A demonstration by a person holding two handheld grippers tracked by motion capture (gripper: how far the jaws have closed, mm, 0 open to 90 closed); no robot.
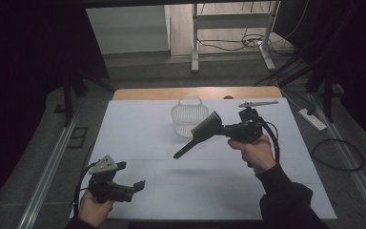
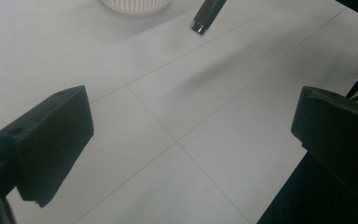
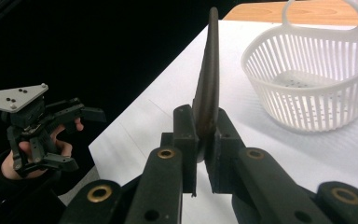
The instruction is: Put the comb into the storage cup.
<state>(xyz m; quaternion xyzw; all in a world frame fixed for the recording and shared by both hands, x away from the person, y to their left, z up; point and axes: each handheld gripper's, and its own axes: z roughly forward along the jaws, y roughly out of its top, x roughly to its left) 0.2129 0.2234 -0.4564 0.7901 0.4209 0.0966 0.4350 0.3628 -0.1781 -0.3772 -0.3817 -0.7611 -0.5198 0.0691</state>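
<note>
My right gripper (image 1: 220,128) hovers over the middle of the white table, shut on the flat head of a dark spatula-like utensil (image 1: 207,126). The utensil's handle slants down and to the left, off the table. In the right gripper view the head (image 3: 208,79) stands edge-on, pinched by the right gripper (image 3: 204,128). A white slotted basket (image 1: 182,125) with nothing in it stands just behind the utensil, also seen as the basket (image 3: 307,105). My left gripper (image 1: 130,175) is open near the front left corner with nothing in it (image 2: 191,135). The handle's tip (image 2: 207,14) shows ahead of it.
The white table top (image 1: 138,138) ends in a wooden strip (image 1: 171,93) at the back. Dark floor drops off past the left edge. A power strip (image 1: 312,119) and cables lie on the floor at the right, and a metal frame (image 1: 195,43) stands behind.
</note>
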